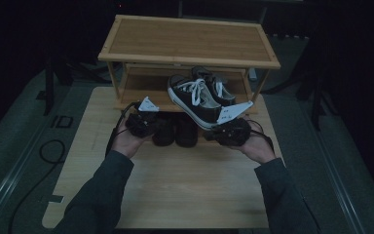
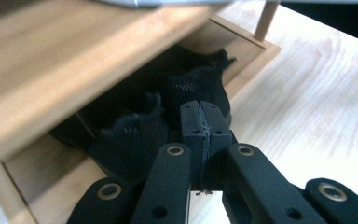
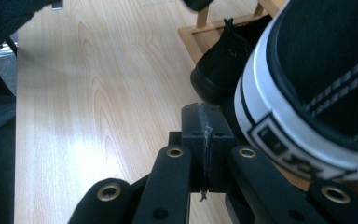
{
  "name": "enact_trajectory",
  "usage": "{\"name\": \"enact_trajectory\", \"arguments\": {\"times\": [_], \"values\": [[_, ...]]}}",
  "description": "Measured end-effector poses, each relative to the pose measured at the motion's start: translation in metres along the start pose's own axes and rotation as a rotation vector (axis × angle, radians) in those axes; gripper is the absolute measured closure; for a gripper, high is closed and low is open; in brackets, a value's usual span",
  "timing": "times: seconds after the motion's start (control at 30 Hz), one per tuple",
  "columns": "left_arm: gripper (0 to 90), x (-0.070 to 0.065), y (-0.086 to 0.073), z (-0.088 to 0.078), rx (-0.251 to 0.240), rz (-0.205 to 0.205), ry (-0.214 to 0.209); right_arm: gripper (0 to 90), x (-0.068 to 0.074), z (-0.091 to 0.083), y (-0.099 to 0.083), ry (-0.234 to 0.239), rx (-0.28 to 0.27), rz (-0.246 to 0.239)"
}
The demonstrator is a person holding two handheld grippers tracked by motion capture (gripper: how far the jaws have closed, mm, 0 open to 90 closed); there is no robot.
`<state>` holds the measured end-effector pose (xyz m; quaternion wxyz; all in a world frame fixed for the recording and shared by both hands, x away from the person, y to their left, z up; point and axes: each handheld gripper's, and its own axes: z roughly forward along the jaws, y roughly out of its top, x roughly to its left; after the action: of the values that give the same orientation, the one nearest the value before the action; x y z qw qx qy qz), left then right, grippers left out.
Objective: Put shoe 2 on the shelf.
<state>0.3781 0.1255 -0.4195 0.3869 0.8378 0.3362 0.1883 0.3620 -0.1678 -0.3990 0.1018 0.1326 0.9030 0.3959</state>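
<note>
Under the shelf (image 1: 190,58), half-hidden dark shoes (image 1: 175,130)

A light wooden table (image 1: 175,185) bears a bamboo shoe rack (image 1: 190,41) and dark shoes (image 1: 175,130).

This looks like a staged recording space, a lab or studio, not a home. A pale wooden counter (image 1: 175,180) stands alone on grey carpet (image 1: 14,146) with dark surroundings, black stand legs (image 1: 48,83) at the sides and a loose cable (image 1: 48,151) coiled on the floor. The household props are a bamboo shoe rack (image 1: 190,41) with 2 shelves and sneakers (image 1: 202,97), set on the counter.
</note>
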Motion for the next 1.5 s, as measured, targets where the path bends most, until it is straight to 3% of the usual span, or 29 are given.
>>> {"name": "enact_trajectory", "arguments": {"times": [0.27, 0.57, 0.73, 0.8, 1.13, 1.5], "values": [[90.0, -0.001, 0.029, 0.000, -0.034, 0.036, 0.060, 88.3, -0.003, 0.001, -0.012, -0.003, 0.004, 0.019], [90.0, 0.007, 0.051, 0.015, -0.027, 0.047, 0.121, 87.7, -0.005, 0.000, -0.015, -0.009, -0.014, 0.029], [90.0, 0.010, 0.053, 0.024, 0.003, 0.044, 0.156, 87.7, -0.007, -0.005, -0.017, -0.020, -0.020, 0.033], [90.0, 0.011, 0.054, 0.026, -0.005, 0.026, 0.152, 87.7, -0.008, -0.008, -0.017, -0.023, -0.024, 0.035], [90.0, 0.008, 0.058, 0.030, 0.025, 0.065, 0.202, 86.9, -0.010, -0.014, -0.017, -0.030, -0.035, 0.022], [90.0, 0.008, 0.058, 0.031, 0.027, 0.050, 0.218, 87.5, -0.010, -0.026, -0.014, -0.039, -0.076, 0.007]]}}
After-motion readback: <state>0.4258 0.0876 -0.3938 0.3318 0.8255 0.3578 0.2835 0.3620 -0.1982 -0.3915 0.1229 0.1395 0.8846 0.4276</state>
